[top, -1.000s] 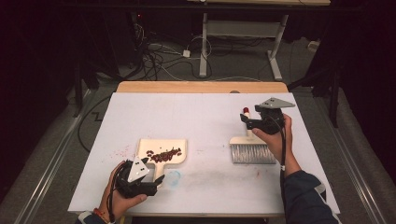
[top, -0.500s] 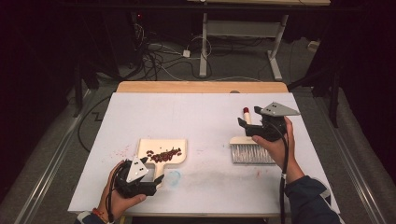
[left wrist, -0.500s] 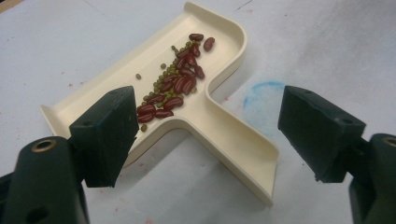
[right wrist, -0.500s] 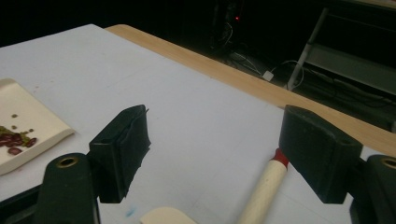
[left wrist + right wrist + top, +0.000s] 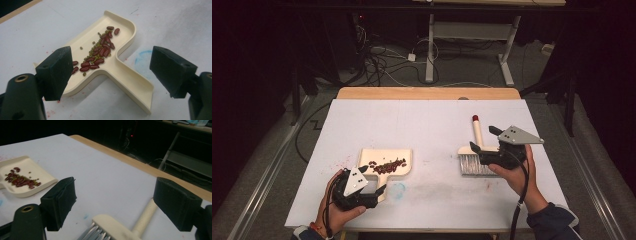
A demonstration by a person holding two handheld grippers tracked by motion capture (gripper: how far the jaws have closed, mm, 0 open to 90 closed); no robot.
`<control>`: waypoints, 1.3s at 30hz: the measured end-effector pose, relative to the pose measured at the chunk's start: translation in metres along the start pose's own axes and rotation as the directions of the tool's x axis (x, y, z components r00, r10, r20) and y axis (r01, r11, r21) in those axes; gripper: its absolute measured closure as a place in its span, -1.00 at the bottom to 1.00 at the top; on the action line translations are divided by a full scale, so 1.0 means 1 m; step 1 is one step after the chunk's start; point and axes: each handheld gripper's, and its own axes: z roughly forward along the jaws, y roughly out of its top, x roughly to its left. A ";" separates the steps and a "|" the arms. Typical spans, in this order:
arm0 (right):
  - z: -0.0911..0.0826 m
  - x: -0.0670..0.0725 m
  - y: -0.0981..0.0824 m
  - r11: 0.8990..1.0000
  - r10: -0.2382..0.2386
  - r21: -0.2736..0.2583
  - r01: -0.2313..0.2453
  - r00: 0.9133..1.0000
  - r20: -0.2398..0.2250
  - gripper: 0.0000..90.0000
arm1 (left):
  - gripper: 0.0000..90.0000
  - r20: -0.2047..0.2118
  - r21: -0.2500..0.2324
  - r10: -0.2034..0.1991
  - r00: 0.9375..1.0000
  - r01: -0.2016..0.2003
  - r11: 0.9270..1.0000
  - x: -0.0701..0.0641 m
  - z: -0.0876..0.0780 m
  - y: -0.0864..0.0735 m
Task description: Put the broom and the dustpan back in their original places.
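Dustpan (image 5: pixel 388 162) w/ beans (image 5: pixel 100 53) is being left lying nr table's (image 5: pixel 427 120) front-left corner; brush (image 5: pixel 476 152) lies towards right edge. Both grippers, left (image 5: pixel 374 192) & right (image 5: pixel 479 150), are being held wide, empty. Sweeping seems done; next, probably, dustpan handle is to be gripped.

No readable text, labels, brands or numbers in any view. Table surface (image 5: pixel 427 125) carries only red and blue smudges, no legible marks. Dustpan (image 5: pixel 125 75) and brush (image 5: pixel 475 150) are plain, unmarked.
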 end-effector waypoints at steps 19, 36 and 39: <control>-0.030 0.025 -0.052 0.994 -0.082 -0.064 0.084 0.996 0.032 -0.57 | -0.58 -0.025 -0.007 0.025 0.999 -0.025 1.000 0.002 -0.001 0.001; -0.029 0.044 -0.075 0.994 -0.103 0.019 0.104 0.994 -0.046 -0.57 | -0.60 -0.029 -0.007 0.044 0.999 -0.044 0.999 -0.004 -0.003 -0.001; -0.030 0.046 -0.074 0.994 -0.108 0.010 0.108 0.993 -0.043 -0.57 | -0.60 -0.026 0.000 0.048 0.998 -0.048 0.999 -0.005 -0.003 -0.002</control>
